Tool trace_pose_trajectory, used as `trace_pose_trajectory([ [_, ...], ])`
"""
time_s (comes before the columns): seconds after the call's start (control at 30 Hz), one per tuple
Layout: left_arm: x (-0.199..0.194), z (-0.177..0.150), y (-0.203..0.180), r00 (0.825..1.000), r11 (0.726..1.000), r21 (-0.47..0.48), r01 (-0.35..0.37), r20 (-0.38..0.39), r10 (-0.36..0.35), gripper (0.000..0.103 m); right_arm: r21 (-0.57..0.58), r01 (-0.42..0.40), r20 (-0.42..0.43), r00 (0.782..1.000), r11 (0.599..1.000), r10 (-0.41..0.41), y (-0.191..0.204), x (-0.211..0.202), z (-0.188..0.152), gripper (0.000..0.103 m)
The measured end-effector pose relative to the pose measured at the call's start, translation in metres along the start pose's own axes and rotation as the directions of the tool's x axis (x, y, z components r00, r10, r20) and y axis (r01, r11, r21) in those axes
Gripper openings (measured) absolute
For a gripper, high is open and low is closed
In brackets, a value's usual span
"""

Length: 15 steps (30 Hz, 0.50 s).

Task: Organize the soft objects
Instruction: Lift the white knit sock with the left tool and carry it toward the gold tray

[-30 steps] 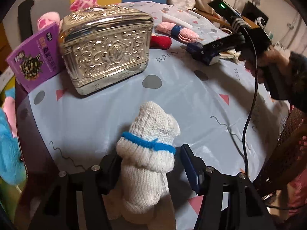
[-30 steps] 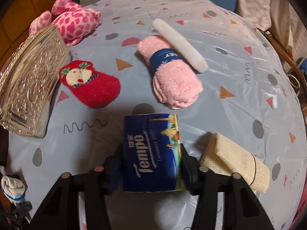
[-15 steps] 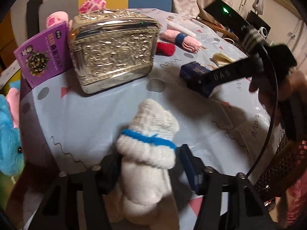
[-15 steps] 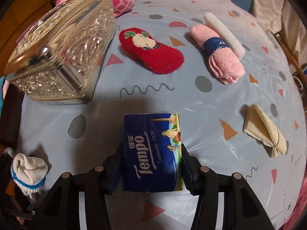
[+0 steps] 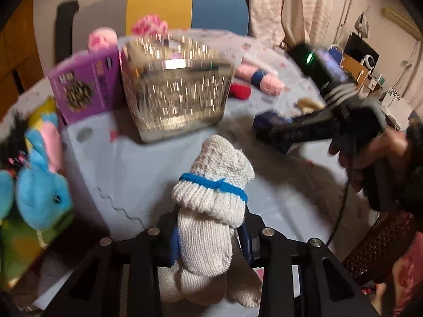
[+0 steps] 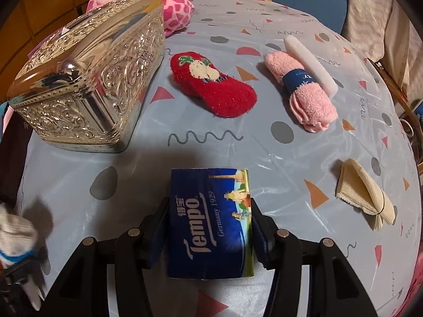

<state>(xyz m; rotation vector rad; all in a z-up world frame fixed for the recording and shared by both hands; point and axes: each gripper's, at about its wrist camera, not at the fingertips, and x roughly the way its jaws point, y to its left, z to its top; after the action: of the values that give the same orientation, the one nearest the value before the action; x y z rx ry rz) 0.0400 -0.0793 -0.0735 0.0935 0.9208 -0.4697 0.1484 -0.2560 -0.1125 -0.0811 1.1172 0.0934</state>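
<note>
My left gripper (image 5: 208, 229) is shut on a white knitted sock with a blue band (image 5: 211, 200) and holds it above the near edge of the table. My right gripper (image 6: 208, 219) is shut on a blue Tempo tissue pack (image 6: 208, 222), held above the tablecloth; it also shows in the left wrist view (image 5: 280, 132). A red sock (image 6: 214, 87), a rolled pink towel (image 6: 304, 95) and a folded beige cloth (image 6: 362, 190) lie on the table. A pink spotted plush (image 6: 169, 2) sits behind the silver box.
An ornate silver box (image 6: 87, 76) stands at the left of the table. A purple book (image 5: 84, 84) leans beside it. A blue plush rabbit (image 5: 39, 192) sits off the left edge. A white stick (image 6: 309, 63) lies by the towel. A chair (image 5: 185, 8) stands behind.
The left gripper has pulled back and up from the table with the sock. The right gripper has moved left and nearer with the tissue pack, closer to the silver box.
</note>
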Motion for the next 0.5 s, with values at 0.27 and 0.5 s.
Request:
trace_pose_trajectory([
  [0.27,-0.056,0.02,0.009,0.992,0.998,-0.057,-0.035,0.116,0.042,0.036,-0.02,0.018,0.012,1.0,1.0,-0.017,0.0,0.001,0.001,0.055],
  [0.5,-0.088,0.027,0.023,0.98,0.991,-0.108,-0.081,0.175,0.099,0.036,-0.023,0.01,0.015,1.0,1.0,-0.009,0.001,-0.001,0.001,0.054],
])
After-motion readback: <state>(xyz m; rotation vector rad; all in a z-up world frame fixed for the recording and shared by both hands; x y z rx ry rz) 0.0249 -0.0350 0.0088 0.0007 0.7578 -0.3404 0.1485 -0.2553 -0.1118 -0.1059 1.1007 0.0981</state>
